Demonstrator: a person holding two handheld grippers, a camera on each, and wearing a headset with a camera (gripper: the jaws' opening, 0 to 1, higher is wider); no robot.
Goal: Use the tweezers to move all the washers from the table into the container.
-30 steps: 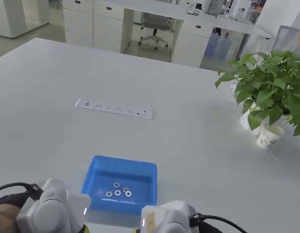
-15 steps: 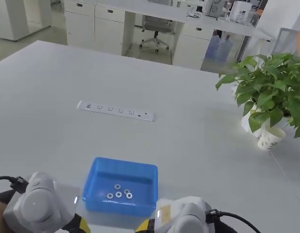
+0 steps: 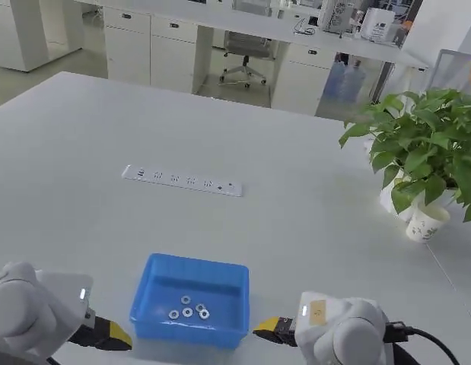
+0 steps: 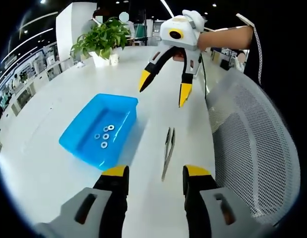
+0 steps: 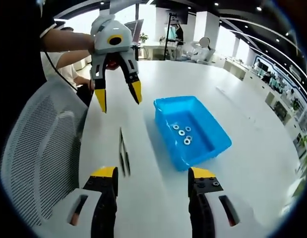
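Judging from how things lie, we take the task as finished or nearly so: the five small silver metal washers [image 3: 188, 308] we can make out all lie clustered inside the shallow blue plastic container [image 3: 186, 332]. The slim metal tweezers [image 4: 167, 151] rest flat on the white counter [image 3: 311, 228] just beside it, between our left gripper [image 4: 155, 173] and right gripper [image 5: 153, 173], both spread wide and holding nothing.

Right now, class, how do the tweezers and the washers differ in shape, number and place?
The tweezers are one long thin piece; the washers are five small rings. The tweezers lie on the bare table, the washers inside the blue container. Both look silvery and lie ungripped.
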